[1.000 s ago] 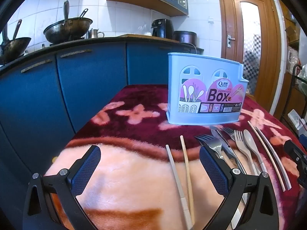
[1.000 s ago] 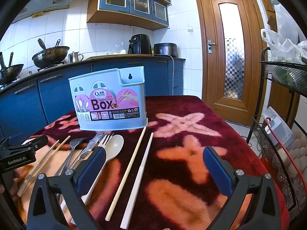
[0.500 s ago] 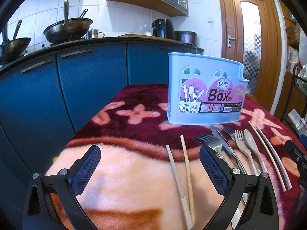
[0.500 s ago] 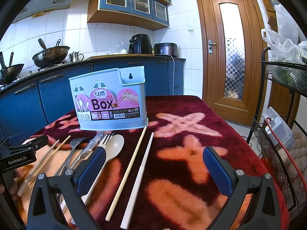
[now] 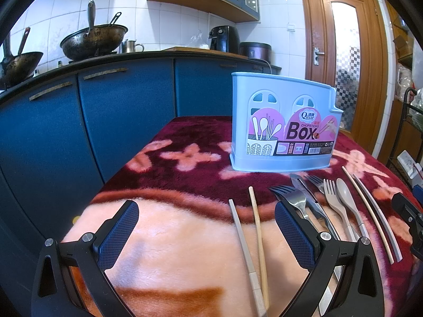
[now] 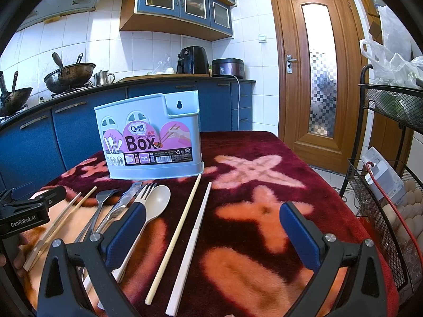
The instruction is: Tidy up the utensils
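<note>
A light blue utensil box [image 5: 283, 124] stands upright on the red floral table cover, also in the right wrist view [image 6: 150, 142]. In front of it lie two chopsticks [image 5: 251, 237], metal forks and a knife [image 5: 296, 200], a beige fork and spoon [image 5: 343, 198], and two more chopsticks [image 5: 370, 211]. In the right wrist view the spoon [image 6: 156, 203] and the chopstick pair [image 6: 190, 224] lie near its left finger. My left gripper [image 5: 206, 235] is open and empty over the peach patch. My right gripper [image 6: 211, 235] is open and empty.
Blue kitchen cabinets [image 5: 119, 116] with woks [image 5: 92, 39] stand behind the table. A wooden door [image 6: 314, 74] is at the back right. A black wire rack [image 6: 383, 185] with eggs and a power strip stands close to the table's right edge.
</note>
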